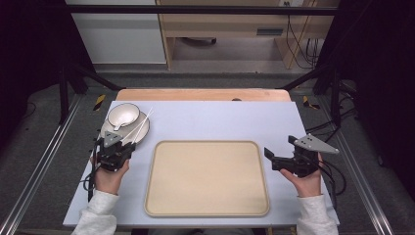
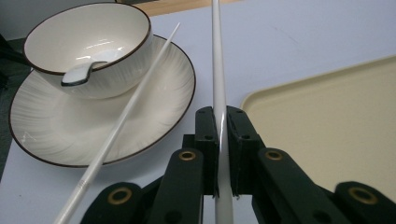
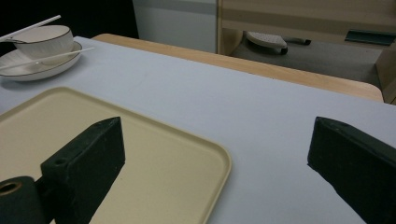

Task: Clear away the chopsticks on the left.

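White chopstick (image 2: 218, 70) clamped in left gripper (image 2: 218, 140) fingers, near plate (image 2: 42, 135) with bowl (image 2: 88, 44) and second chopstick (image 2: 135, 100), far left of worktop (image 1: 210, 117); right gripper (image 3: 215, 154) fingers apart, empty.

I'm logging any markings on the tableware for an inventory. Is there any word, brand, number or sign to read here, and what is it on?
No readable text.
The chopstick lying across the plate has a tiny grey mark near its end, too small to read.
The bowl, the tray and the chopstick in the left tongs show none.
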{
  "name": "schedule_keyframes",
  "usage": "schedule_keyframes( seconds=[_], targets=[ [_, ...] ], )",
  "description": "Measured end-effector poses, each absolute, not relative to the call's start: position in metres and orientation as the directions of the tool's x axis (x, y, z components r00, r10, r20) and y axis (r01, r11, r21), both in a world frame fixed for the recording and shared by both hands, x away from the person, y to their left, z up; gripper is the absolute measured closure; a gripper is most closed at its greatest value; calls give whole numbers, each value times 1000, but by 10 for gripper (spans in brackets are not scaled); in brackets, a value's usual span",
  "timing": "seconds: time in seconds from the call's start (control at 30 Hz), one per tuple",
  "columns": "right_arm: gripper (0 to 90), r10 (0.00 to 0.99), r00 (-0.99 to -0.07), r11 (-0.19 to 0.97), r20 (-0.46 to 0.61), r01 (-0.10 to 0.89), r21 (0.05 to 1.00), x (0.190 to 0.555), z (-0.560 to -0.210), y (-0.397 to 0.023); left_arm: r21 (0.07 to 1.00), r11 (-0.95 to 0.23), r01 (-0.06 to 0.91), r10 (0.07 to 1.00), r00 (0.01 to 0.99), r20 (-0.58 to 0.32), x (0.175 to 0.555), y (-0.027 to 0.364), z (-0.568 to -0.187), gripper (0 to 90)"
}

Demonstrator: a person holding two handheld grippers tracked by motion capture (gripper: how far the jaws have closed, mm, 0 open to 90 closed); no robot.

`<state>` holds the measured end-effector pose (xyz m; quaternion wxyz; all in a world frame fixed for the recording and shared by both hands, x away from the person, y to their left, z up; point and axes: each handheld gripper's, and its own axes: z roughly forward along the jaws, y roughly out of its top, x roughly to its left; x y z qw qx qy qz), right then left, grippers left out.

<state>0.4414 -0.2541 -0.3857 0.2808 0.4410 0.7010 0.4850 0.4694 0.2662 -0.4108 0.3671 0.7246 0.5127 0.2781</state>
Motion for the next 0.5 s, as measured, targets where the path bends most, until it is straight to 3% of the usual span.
schedule_keyframes(
  seconds=[0.5],
  targets=[
    [44,891,-452,141,33,346,927,441,-385,-253,845,-142,516,964,267,-1,430,238,-411,841]
  ],
)
